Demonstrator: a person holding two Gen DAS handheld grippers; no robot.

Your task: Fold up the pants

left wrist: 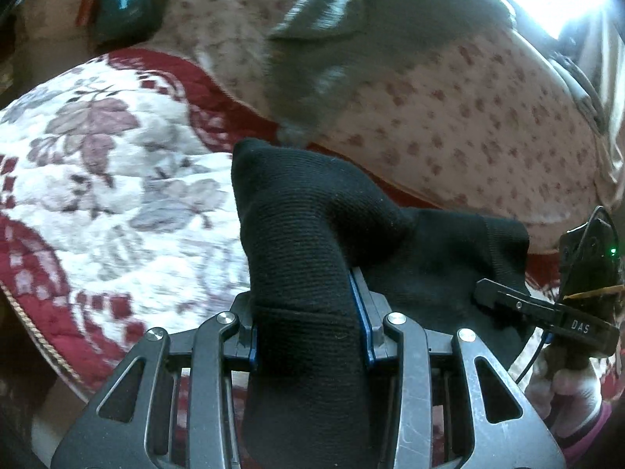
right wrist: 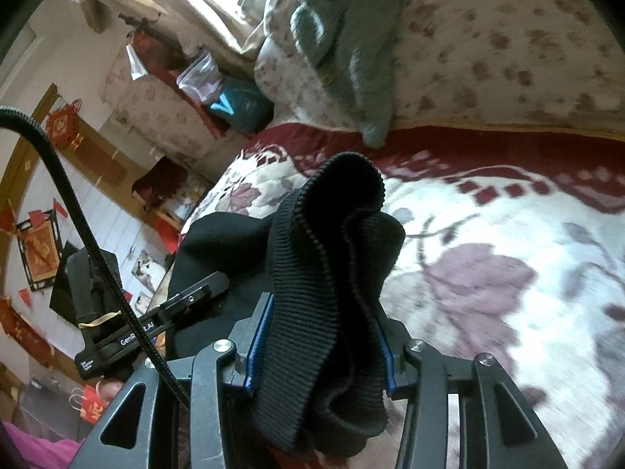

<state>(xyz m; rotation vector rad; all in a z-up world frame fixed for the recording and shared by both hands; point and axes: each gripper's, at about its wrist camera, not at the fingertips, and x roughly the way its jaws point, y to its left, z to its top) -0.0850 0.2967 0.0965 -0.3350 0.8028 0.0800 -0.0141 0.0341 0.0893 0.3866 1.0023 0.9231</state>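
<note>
The black knit pants [left wrist: 297,234] are lifted above the bed between both grippers. In the left wrist view my left gripper [left wrist: 310,336] is shut on a thick bunched roll of the black fabric, which stands up past the blue pads. My right gripper [left wrist: 504,297] shows at the right edge of that view, clamped on the same cloth. In the right wrist view my right gripper [right wrist: 320,348] is shut on a ribbed, folded edge of the pants [right wrist: 332,258]. The left gripper [right wrist: 195,297] appears at the left there, biting the black fabric.
A quilted bedspread [left wrist: 109,179] with red border and leaf pattern lies below. A floral duvet [left wrist: 449,117] is heaped behind it, with a grey garment [left wrist: 351,47] draped on top. A teal bag [right wrist: 238,105] sits near the wall. A hand [left wrist: 566,387] holds the right tool.
</note>
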